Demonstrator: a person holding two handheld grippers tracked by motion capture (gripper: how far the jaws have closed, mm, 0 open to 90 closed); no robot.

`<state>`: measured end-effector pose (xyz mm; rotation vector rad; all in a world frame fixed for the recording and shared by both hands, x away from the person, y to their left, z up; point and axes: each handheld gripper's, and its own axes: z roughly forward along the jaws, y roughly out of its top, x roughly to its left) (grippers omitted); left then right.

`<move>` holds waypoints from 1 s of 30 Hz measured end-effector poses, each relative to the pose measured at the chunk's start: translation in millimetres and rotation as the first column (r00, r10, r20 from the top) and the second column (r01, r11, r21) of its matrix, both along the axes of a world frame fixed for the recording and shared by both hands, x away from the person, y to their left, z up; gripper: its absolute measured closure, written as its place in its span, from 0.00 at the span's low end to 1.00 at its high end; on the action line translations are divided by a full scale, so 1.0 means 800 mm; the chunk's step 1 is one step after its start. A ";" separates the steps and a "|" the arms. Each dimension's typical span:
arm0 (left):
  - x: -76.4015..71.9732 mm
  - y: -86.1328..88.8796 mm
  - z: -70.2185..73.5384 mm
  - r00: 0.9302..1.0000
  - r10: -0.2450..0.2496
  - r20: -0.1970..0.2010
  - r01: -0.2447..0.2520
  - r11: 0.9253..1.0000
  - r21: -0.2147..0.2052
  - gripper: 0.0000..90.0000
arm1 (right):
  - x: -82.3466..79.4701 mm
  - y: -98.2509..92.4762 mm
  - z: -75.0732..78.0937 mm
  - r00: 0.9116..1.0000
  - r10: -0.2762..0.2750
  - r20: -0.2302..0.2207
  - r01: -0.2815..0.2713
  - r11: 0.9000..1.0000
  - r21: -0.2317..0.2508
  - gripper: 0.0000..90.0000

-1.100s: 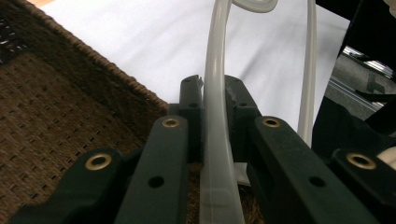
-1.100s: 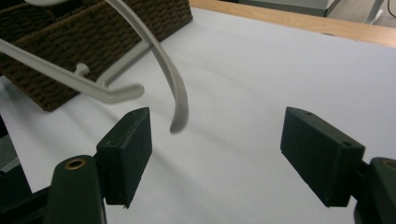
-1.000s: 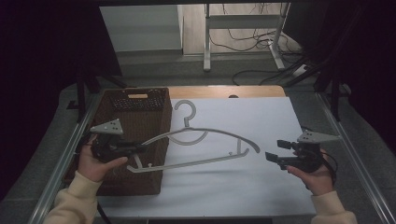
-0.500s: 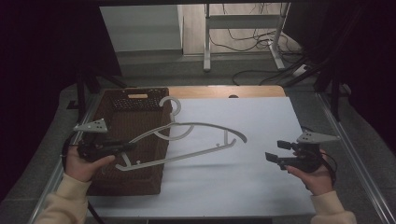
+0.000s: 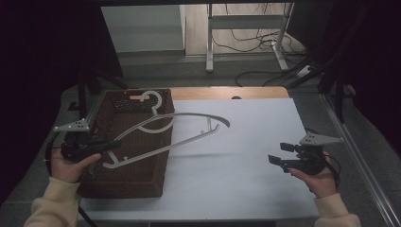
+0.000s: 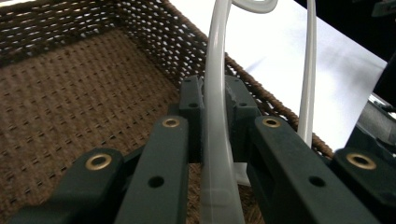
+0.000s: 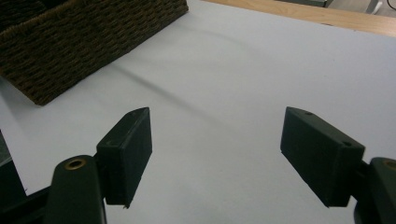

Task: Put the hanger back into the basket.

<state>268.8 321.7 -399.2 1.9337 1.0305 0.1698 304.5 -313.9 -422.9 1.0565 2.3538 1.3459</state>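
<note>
The left gripper (image 5: pixel 106 144) is clamped on one end of a white plastic hanger (image 5: pixel 182 124), at the far left of the high view, above the near-left part of a dark brown wicker basket (image 5: pixel 142 187). In the left gripper view the two black jaws press from either side on a pale shoulder bar of the hanger (image 6: pixel 215 116) that runs straight up between them, while a thinner white bar passes just to the right of the jaws without touching them. Beyond the fingertips lies the woven floor of the basket (image 6: pixel 70 93), and past its far rim the white table cover (image 6: pixel 289 51).

From the grip the hanger stretches away to the right, held in the air: its hook (image 5: pixel 152 100) hangs over the far end of the basket, and its other shoulder reaches out past the basket's right rim over the white table cover (image 5: pixel 246 184), where it casts a faint shadow (nothing of the hanger appears to rest on the surface).

The right gripper (image 5: pixel 278 154) is held low over the right part of the table, well apart from the hanger and the basket. Its jaws stand wide apart with nothing between them; in the right gripper view its fingertips (image 7: pixel 130 144) frame bare white table cover, and a corner of the basket (image 7: pixel 84 42) lies beyond them at the upper left.
</note>
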 end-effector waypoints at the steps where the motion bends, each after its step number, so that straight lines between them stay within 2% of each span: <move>1: 0.000 0.003 -0.001 1.000 0.007 0.001 -0.007 1.000 -0.004 0.89 | 0.000 0.000 0.000 1.000 -0.001 -0.002 0.001 1.000 0.000 0.27; 13: -0.006 0.038 -0.007 0.994 0.105 0.009 -0.104 0.993 -0.050 0.89 | 0.001 0.001 -0.003 1.000 0.003 -0.013 -0.004 1.000 -0.010 0.27; 17: -0.009 0.048 -0.009 0.990 0.143 0.008 -0.142 0.988 -0.065 0.89 | 0.002 0.002 -0.004 1.000 0.005 -0.016 -0.005 1.000 -0.014 0.27; 27: -0.014 0.074 -0.017 0.968 0.249 0.006 -0.247 0.963 -0.102 0.89 | 0.003 0.002 -0.006 1.000 0.006 -0.022 -0.006 1.000 -0.021 0.27; 30: -0.015 0.080 -0.021 0.961 0.277 0.001 -0.275 0.956 -0.102 0.89 | 0.003 0.002 -0.006 1.000 0.006 -0.023 -0.007 1.000 -0.023 0.27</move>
